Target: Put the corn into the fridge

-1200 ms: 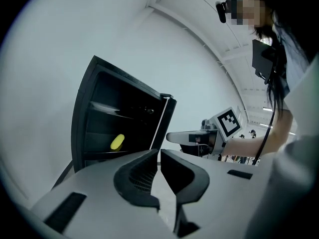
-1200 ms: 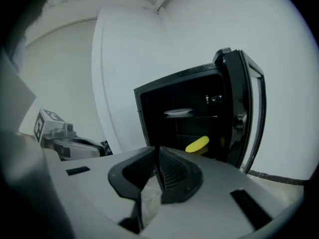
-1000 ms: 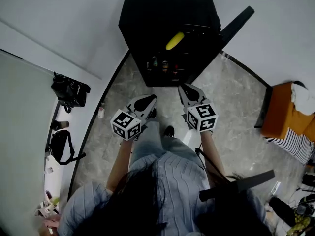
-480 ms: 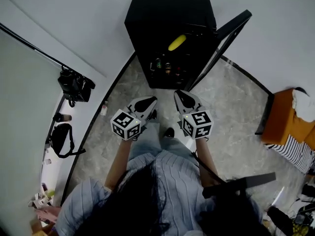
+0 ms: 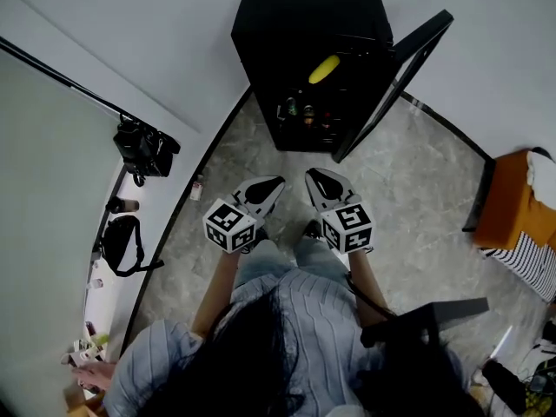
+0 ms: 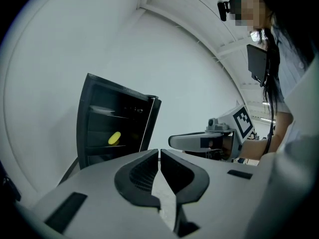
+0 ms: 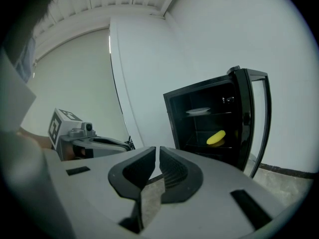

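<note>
Corn (image 5: 324,69) — one, inside one open fridge (image 5: 304,16)

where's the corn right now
The corn lies on a middle shelf inside the open black fridge, top centre of the head view, below the shelf with the white plate and above the drinks.

The corn (image 5: 324,69) is bright yellow against the black fridge (image 5: 300,16). The left gripper (image 5: 274,182) and right gripper (image 5: 311,176) are pale grey with black jaw pads, and each carries a white cube with black square markers. The floor (image 5: 408,172) is grey and marbled, the wall (image 5: 130,33) white. A black-and-white striped cloth (image 5: 521,263) adjoins an orange piece of furniture (image 5: 502,207).
</note>
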`<action>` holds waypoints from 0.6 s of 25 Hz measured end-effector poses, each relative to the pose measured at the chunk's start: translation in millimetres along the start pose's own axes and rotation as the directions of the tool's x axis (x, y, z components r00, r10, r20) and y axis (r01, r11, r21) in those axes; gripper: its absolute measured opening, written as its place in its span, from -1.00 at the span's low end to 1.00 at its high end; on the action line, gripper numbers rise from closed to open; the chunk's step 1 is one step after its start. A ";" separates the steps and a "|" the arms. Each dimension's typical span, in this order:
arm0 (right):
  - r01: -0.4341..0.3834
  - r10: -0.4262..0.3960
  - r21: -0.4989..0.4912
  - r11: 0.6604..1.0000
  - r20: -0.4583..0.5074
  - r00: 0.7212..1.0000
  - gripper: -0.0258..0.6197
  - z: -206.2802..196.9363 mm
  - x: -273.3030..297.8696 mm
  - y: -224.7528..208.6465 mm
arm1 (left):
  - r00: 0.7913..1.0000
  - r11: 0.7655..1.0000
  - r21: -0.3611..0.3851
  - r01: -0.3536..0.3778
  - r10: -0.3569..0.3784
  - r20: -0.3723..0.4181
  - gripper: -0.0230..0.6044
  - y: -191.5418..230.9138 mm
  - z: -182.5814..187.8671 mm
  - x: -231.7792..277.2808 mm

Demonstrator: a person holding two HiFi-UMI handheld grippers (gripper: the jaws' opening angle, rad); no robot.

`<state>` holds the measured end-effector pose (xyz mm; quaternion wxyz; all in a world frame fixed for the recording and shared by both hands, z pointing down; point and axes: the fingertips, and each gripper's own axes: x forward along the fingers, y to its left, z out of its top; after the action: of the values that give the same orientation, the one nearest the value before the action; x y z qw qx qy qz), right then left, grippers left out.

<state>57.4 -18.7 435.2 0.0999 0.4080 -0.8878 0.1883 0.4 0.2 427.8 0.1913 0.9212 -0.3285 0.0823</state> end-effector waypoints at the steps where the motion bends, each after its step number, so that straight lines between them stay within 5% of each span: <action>1: 0.004 -0.004 0.006 1.000 0.000 1.000 -0.81 -0.8 0.7 3.3 | 1.000 1.000 0.003 0.008 -0.008 0.002 -0.90 1.2 1.1 -1.5; 15: 0.127 -0.129 0.090 0.988 0.019 0.991 -0.81 -23.8 3.3 88.9 | 0.984 0.983 0.046 0.177 -0.176 -0.011 -0.90 -0.7 -16.0 -77.6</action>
<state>-11.9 41.9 435.5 0.0824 0.4706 -0.8516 0.2157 -59.4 51.7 420.7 0.1773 0.9507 -0.2428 0.0761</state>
